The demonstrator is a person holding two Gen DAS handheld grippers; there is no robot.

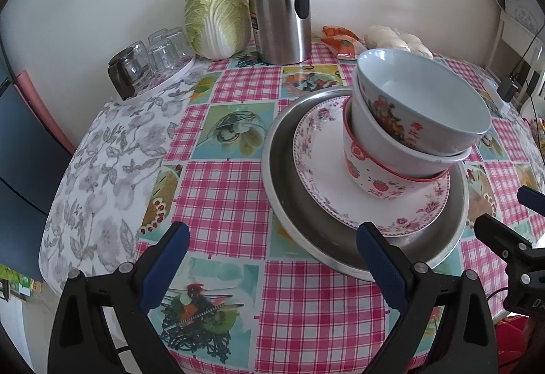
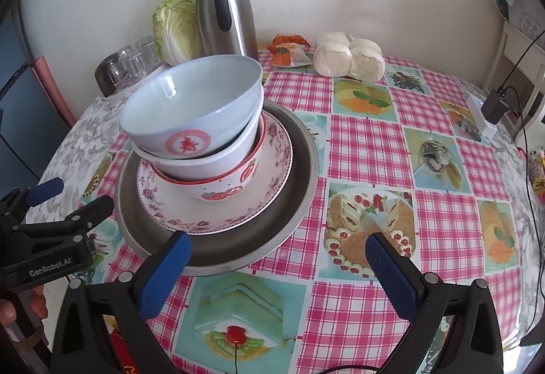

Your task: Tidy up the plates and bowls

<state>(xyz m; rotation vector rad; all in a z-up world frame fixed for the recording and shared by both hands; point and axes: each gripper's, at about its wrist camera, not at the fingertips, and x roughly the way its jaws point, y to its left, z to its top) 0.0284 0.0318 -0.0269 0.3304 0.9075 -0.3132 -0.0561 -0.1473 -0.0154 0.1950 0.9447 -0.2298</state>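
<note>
A round metal tray (image 1: pixel 282 203) (image 2: pixel 303 169) sits on the checked tablecloth and carries a floral-rimmed plate (image 1: pixel 323 169) (image 2: pixel 211 213). Three bowls are nested on the plate, leaning: a strawberry-patterned bowl (image 1: pixel 374 179) (image 2: pixel 238 183) at the bottom, a plain white bowl (image 1: pixel 391 149) (image 2: pixel 211 162) in the middle, and a pale bowl with red markings (image 1: pixel 425 101) (image 2: pixel 204 94) on top. My left gripper (image 1: pixel 272 234) (image 2: pixel 81 193) is open at the tray's near-left rim and holds nothing. My right gripper (image 2: pixel 277 246) (image 1: pixel 504 208) is open at the near-right rim, also with nothing in it.
At the back stand a steel thermos jug (image 1: pixel 279 16) (image 2: pixel 224 16), a cabbage (image 1: pixel 214 16), and upturned glasses (image 1: pixel 153 57) on a white tray. Wrapped buns (image 2: pixel 347 60) and orange packets (image 2: pixel 289 50) lie back right. A charger with a cable (image 2: pixel 490 108) lies at the right edge.
</note>
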